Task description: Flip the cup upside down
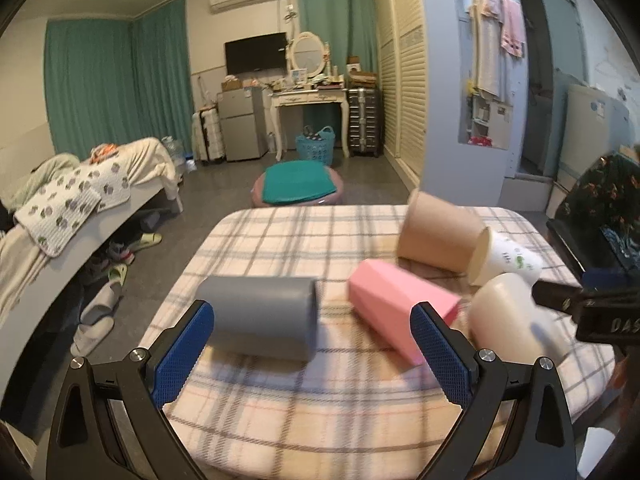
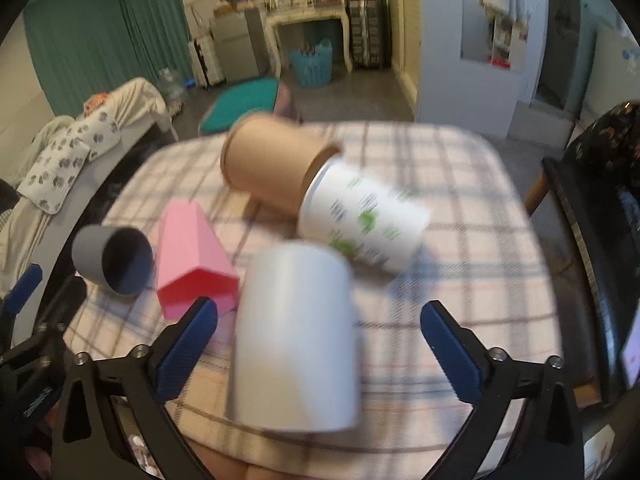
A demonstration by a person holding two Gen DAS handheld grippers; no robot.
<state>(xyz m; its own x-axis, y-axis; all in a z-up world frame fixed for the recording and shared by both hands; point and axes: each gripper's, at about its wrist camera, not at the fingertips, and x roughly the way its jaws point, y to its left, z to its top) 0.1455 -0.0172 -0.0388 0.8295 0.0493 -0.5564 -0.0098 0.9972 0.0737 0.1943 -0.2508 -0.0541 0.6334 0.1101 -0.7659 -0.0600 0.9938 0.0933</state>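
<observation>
I take the cream cup (image 2: 294,336) as my target, since it lies on its side on the plaid cloth (image 2: 460,184) directly ahead of my right gripper (image 2: 318,338). That gripper's jaws stand wide, one blue pad on each side of the cup, and I cannot tell whether either touches it; the picture is blurred. My judgement: nothing of the flip is done yet. No cup here stands rim-down, so grasping, turning and setting down are all left.

Working outward from the cream cup: the printed white cup (image 2: 362,220) lies just beyond it, also on its side, with the brown paper cup (image 2: 272,168) beyond that, their ends seemingly nested or touching. The pink faceted cup (image 2: 192,256) lies just left of the cream cup, close enough that my left-hand pad must slip between them. Further left of the cream cup lies the grey cup (image 1: 260,316), and my left gripper (image 1: 312,348) hangs in front of it, jaws wide and holding nothing.

What I expect to hinder me is the crowding: the pink cup on one side, and the printed cup behind, where a swung cup could knock it.
</observation>
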